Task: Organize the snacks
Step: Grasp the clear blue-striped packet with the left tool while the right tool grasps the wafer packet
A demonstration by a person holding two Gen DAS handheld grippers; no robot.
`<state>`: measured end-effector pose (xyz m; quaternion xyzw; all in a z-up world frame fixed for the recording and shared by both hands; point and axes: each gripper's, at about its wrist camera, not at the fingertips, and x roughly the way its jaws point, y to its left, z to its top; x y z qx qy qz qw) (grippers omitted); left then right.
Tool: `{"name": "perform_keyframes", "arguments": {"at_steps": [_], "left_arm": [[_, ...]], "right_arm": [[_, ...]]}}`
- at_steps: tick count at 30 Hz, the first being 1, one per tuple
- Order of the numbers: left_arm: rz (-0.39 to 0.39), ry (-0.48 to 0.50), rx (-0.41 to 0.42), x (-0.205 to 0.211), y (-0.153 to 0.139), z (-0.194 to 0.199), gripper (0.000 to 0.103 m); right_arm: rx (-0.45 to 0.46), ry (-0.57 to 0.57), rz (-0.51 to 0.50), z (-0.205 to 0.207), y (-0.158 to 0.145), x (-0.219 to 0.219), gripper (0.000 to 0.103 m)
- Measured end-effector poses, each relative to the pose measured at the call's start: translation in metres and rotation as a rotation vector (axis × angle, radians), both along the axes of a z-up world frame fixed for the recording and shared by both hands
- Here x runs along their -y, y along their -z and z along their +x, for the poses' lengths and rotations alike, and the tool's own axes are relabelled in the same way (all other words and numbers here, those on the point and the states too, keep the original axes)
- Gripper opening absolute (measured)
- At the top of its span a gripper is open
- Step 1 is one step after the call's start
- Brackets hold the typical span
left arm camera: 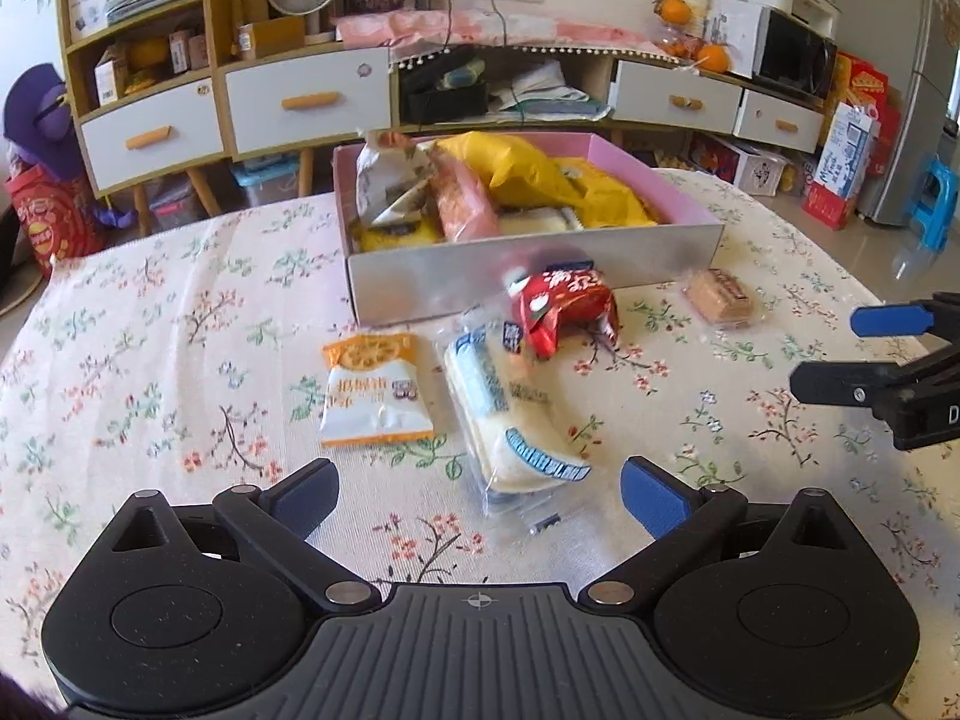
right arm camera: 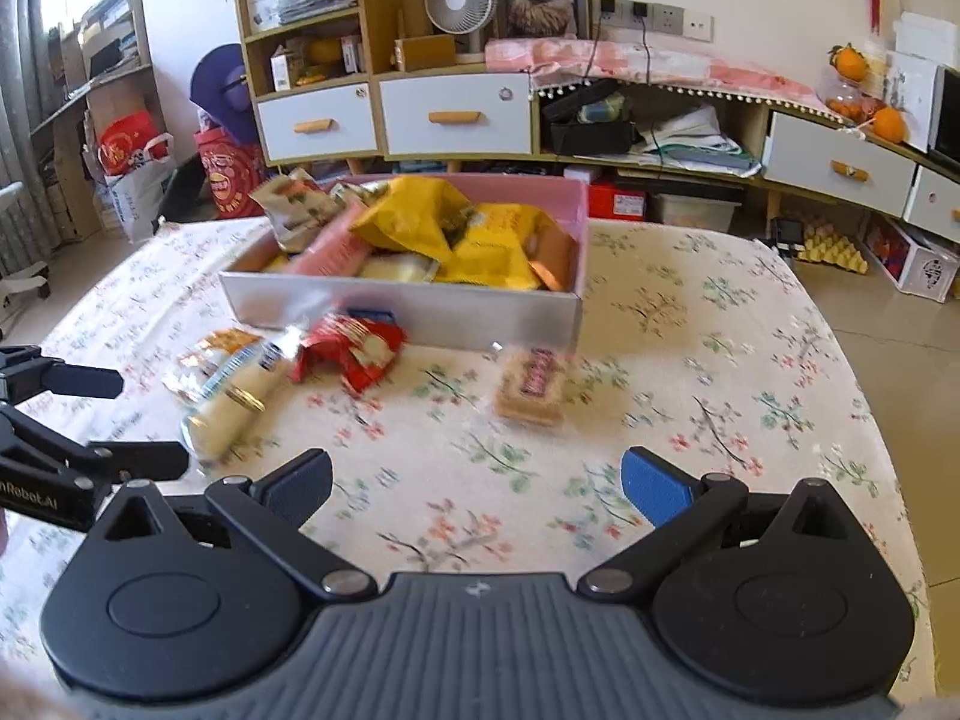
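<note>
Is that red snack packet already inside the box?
No, the red snack packet lies on the flowered tablecloth just in front of the box, outside its wall.

We see our left gripper spread wide over the floral tablecloth. At twelve o'clock sits the snack-filled box. Before it lie an orange cracker packet, a white-and-blue bread packet, a red packet and, at two o'clock, a wafer bar.

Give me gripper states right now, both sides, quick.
Left gripper: open, holding nothing, over the white bread packet.
Right gripper: open, holding nothing, above bare tablecloth.
</note>
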<state>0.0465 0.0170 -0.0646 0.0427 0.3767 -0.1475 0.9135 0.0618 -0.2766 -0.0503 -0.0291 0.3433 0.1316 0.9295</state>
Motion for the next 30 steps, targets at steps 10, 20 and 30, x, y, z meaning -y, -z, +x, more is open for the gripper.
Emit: {"name": "perform_keyframes", "arguments": {"at_steps": [10, 20, 30], "left_arm": [[-0.012, 0.062, 0.076, 0.018, -0.001, -0.003, 0.096], [0.024, 0.023, -0.011, 0.031, 0.012, 0.019, 0.064], [-0.001, -0.023, -0.028, 0.038, 0.012, 0.034, 0.049]], "right_arm": [[-0.019, 0.020, -0.052, 0.014, 0.020, 0.006, 0.103], [-0.033, 0.026, -0.069, 0.035, 0.028, -0.008, 0.103], [-0.047, 0.096, -0.039, 0.061, 0.031, -0.018, 0.102]]}}
